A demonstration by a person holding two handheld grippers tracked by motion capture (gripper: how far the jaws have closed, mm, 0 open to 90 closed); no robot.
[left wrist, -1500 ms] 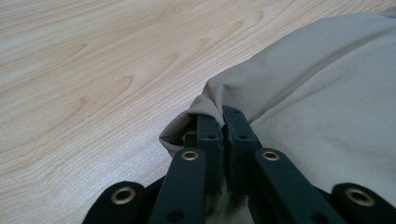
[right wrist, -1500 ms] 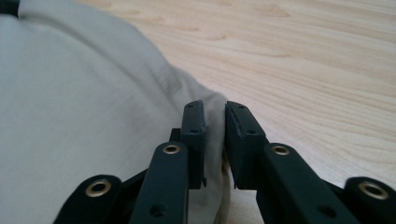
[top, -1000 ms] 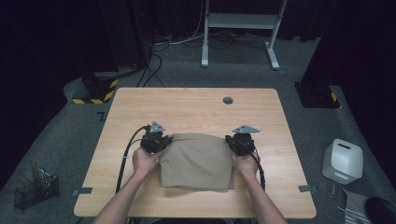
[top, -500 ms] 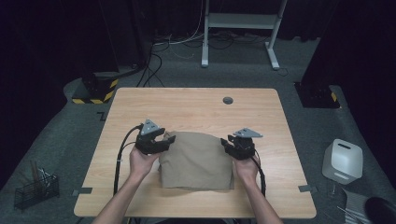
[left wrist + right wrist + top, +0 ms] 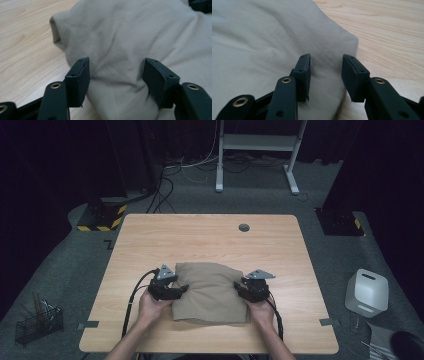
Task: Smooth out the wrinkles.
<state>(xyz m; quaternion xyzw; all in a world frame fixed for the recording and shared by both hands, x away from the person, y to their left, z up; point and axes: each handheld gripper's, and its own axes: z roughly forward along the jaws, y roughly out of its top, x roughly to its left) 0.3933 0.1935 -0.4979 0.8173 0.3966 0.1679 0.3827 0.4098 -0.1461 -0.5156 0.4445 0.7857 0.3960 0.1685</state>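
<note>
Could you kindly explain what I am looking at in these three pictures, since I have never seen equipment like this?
There is no robot here: a person sits at a wooden table and holds a hand tool in each hand, each ending in two black jaws that work like tongs. The high view looks down from above; the left tongs appear at its left, the right tongs at its right. The other two pictures come from small cameras riding on each tool, looking along its own jaws. On the table lies a folded beige cloth, with one tool at each side of it. Both sets of jaws have just been opening; they now stand apart over the cloth's edges, and the pads do not press on it, so nothing is held. A small round grommet sits near the far edge.
</note>
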